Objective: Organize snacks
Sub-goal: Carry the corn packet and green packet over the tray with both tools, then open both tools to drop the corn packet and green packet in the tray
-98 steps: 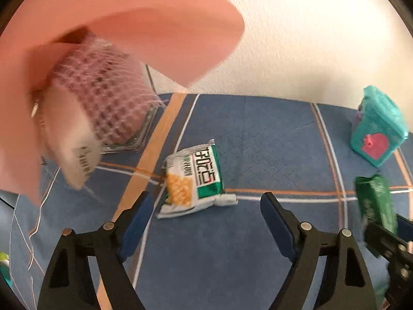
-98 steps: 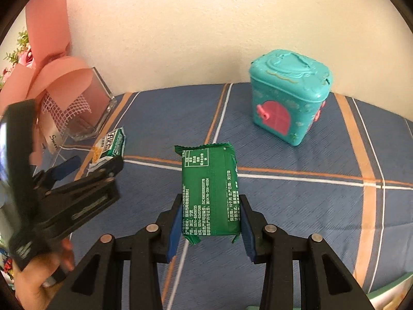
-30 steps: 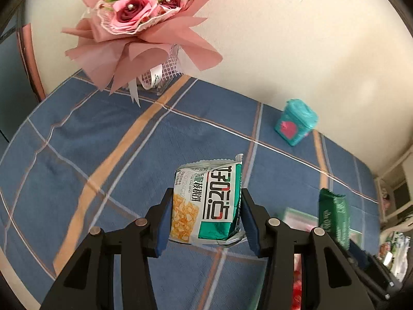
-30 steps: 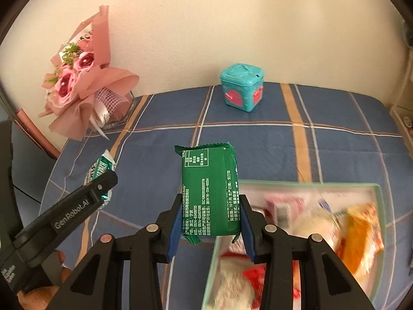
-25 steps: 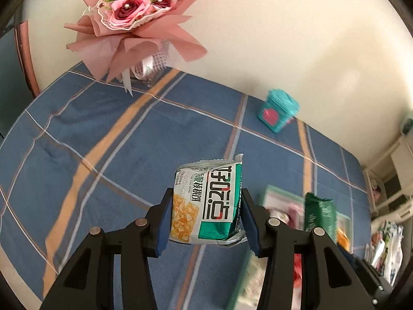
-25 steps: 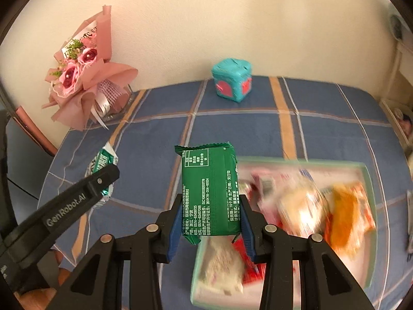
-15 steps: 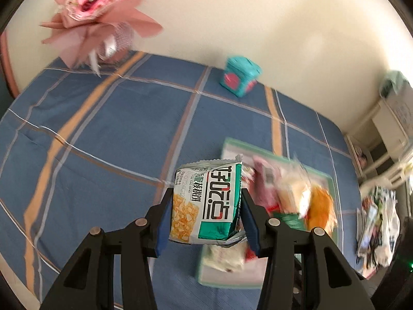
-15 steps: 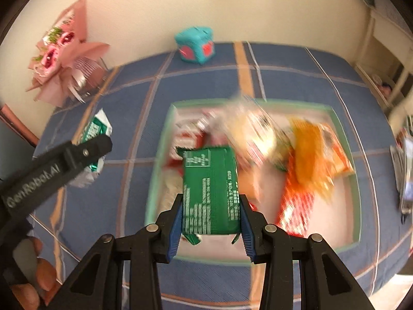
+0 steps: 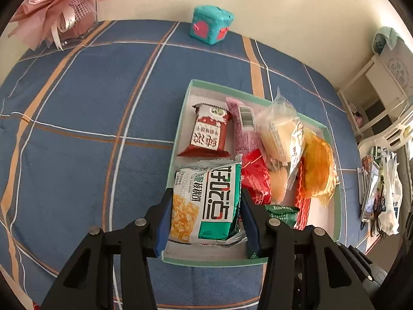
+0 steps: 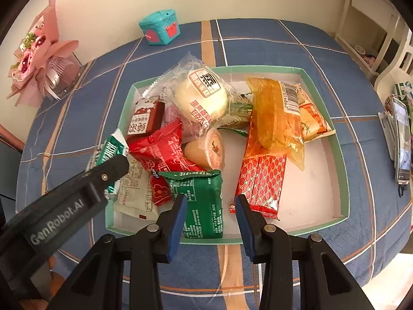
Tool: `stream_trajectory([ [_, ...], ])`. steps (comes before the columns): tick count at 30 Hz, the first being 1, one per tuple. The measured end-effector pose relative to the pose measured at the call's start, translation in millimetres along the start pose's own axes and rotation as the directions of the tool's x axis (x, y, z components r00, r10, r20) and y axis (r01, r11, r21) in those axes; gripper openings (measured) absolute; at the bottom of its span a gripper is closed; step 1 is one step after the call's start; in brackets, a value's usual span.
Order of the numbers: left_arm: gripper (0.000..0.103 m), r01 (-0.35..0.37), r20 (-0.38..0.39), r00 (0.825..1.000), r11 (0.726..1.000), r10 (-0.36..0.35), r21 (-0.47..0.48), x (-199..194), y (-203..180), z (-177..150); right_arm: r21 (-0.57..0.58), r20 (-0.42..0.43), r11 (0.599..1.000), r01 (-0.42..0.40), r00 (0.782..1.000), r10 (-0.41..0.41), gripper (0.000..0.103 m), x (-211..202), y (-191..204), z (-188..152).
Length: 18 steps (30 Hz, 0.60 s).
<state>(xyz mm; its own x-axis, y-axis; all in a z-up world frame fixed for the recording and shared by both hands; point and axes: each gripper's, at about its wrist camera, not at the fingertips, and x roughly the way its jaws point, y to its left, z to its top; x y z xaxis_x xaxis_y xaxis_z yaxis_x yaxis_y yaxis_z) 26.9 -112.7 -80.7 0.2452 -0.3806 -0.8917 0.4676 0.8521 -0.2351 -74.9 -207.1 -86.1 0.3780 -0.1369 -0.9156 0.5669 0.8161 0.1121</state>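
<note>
A shallow green-rimmed tray [image 9: 219, 261] on the blue checked cloth holds several snack packets. My left gripper [image 9: 206, 196] is shut on a white, green and yellow snack packet [image 9: 206, 204], held over the tray's near left corner. My right gripper [image 10: 210, 201] hangs over the tray's [image 10: 258, 68] front edge. A green packet [image 10: 201, 206] rests low between its jaws, inside the front wall. It lies against the left pad, and a strip of tray floor shows between it and the right pad. The same green packet [image 9: 281, 213] peeks out behind my left gripper's right finger.
In the tray lie a bun in clear wrap [image 10: 201, 95], red packets [image 10: 160, 149] and orange packets [image 10: 271, 118]. A teal toy box [image 9: 210, 27] and a pink bouquet [image 9: 59, 5] stand by the far wall. A phone [image 10: 402, 139] lies at the right edge.
Both grippers have swung over from the open cloth to above the tray and come down. The green packet, squeezed between the right pads before, now sits lower with a gap on its right.
</note>
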Motion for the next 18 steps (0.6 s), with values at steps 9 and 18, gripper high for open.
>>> stream_trajectory([
  [9,0.060,0.040,-0.013,0.999,0.999,-0.041,-0.023,-2.8,5.2,-4.4,0.003,-0.010,1.000,0.009,1.000,-0.009,0.042,2.7,-0.8,-1.0],
  [18,0.081,-0.219,0.040,0.975,0.976,0.219,0.010,-23.7,24.9,-10.0,0.007,-0.002,1.000,-0.016,1.000,0.016,0.054,1.3,2.1,-3.4],
])
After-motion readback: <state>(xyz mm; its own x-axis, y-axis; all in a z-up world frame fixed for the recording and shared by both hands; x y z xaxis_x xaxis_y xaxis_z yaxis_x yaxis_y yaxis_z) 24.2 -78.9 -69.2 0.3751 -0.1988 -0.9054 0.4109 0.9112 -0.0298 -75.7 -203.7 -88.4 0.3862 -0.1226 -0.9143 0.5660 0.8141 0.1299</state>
